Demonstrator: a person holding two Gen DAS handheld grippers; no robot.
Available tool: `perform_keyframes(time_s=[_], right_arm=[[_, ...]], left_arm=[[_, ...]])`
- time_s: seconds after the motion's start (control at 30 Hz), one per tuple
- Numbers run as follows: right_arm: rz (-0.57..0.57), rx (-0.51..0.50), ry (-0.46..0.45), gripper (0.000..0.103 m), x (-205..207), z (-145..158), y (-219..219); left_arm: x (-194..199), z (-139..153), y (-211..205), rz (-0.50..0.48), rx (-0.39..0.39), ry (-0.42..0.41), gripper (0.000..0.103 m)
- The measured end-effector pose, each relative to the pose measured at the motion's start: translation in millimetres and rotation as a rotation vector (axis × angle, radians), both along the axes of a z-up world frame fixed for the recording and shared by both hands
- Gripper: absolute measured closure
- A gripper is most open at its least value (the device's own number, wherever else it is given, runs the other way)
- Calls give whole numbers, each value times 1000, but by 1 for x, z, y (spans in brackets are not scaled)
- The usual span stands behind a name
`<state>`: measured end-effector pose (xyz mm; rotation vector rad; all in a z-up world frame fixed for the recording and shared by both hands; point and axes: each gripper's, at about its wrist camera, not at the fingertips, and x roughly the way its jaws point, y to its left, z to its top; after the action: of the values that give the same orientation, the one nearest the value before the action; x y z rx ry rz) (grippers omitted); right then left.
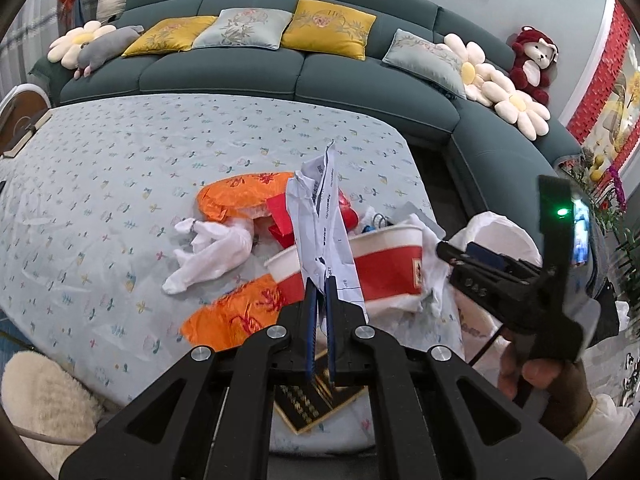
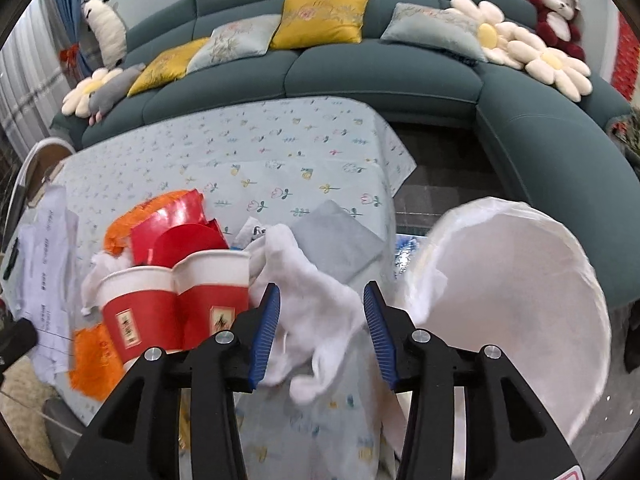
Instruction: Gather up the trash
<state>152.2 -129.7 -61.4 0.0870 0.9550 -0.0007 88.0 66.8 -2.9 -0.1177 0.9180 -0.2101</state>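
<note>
Left gripper has its jaws clamped on a crumpled white printed paper sheet, pinched at the lower edge so the sheet stands up above the pile. Paper looks light and floppy; a thin edge grip like this may slip or tear, so a bite deeper into the creased part seems safer.

Right gripper has its jaws spread wide, nothing held, with a soft white crumpled tissue wad lying between them at the near edge of the surface with its floral cloth. The wad should squash easily and weigh nearly nothing; best taken at its thick middle, not the trailing tail.

Two red-and-white paper cups sit just left of the wad, touching each other. Likely light and crushable, so grip at the rim or wall. Orange foil wrappers and red card pieces lie behind them. White-lined bin bag gapes open just right of the surface, close to the right gripper.
</note>
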Motion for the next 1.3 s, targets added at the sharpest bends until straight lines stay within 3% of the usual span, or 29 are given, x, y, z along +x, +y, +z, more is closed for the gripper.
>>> perform_keyframes(time_s=[0.1,0.23,0.33,0.4,0.47,0.77,0.93,1.3], right_arm=[[21,-9,18,52,17,-12,3],[37,3,52,52,31,-27,5],[45,16,58,69,30,-28,6],[52,24,50,89,26,-25,7],[55,25,32,93,21,-19,7],[-14,72,-124,94,-25,45,-20],[-86,69,-171,94,-55,66,-50],[-266,37,-178,94,-112,65,-123]], left_arm=[[12,-2,0,4,-4,1,99],[26,-4,-2,5,-7,4,99],[31,-4,-6,5,-9,2,99],[32,-2,-9,0,-8,-1,99],[31,-1,-12,-6,-10,-3,99],[9,23,-41,-68,-22,-61,99],[-8,38,-72,-138,-30,-96,99],[-33,37,-153,-338,-62,-77,99]])
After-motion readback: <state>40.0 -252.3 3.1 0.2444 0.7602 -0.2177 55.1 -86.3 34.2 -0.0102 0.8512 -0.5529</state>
